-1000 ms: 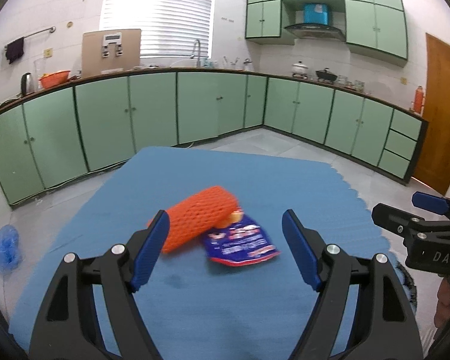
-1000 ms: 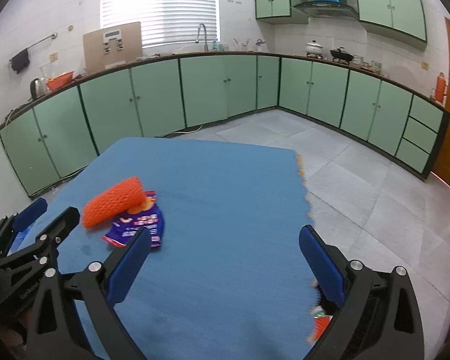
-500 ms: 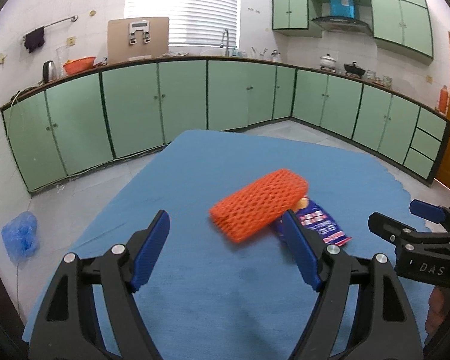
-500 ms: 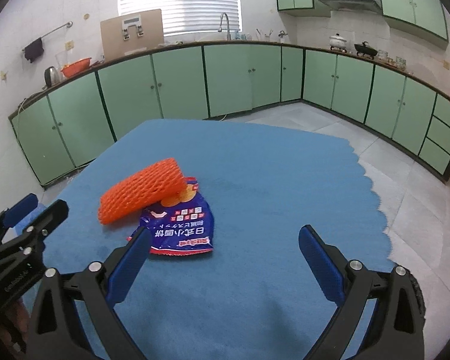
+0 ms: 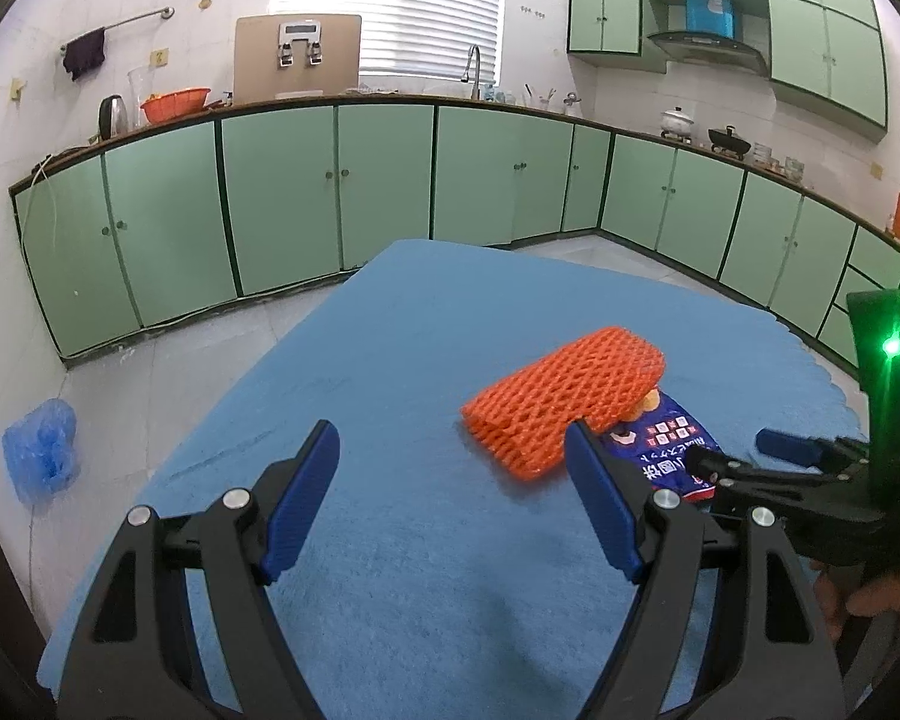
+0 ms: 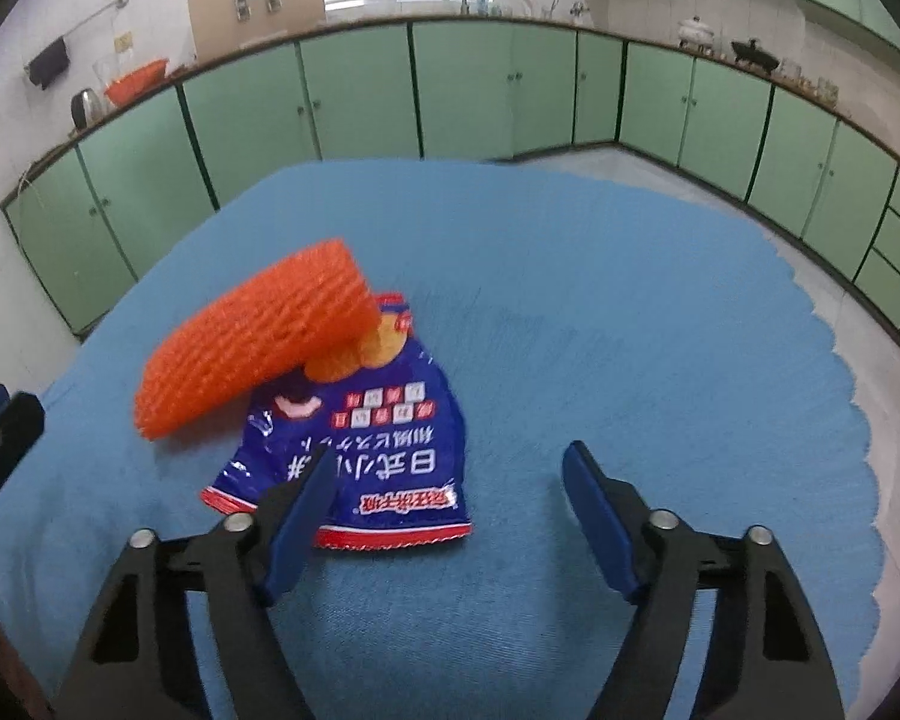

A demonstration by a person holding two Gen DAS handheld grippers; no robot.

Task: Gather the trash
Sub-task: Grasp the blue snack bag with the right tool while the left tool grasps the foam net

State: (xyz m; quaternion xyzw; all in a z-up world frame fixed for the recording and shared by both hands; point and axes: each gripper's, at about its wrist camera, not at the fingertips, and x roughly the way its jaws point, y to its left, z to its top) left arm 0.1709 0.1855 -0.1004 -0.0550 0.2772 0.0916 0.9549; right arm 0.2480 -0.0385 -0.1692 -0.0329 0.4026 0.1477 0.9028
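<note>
An orange foam net (image 5: pixel 564 396) lies on the blue mat (image 5: pixel 450 312), its one end resting on a blue snack bag (image 5: pixel 666 450). My left gripper (image 5: pixel 450 450) hovers open to the left of the net, nothing between its fingers, the right fingertip just in front of the net's near end. In the right wrist view the snack bag (image 6: pixel 390 450) lies flat below the orange net (image 6: pixel 258 342). My right gripper (image 6: pixel 450 474) hangs low over the bag's near edge with its jaws closing; the left finger overlaps the bag, and the pads do not press on it.
A crumpled blue plastic bag (image 5: pixel 42 456) lies on the tiled floor left of the mat. Green cabinets (image 5: pixel 330 192) line the walls. The mat's scalloped edge (image 6: pixel 858 420) runs along the right. A hand (image 5: pixel 870 606) holds the right gripper (image 5: pixel 735 450).
My right gripper has come down and forward onto the snack bag, and its jaws have narrowed. The left gripper has drifted left, so the net now sits by its right finger.
</note>
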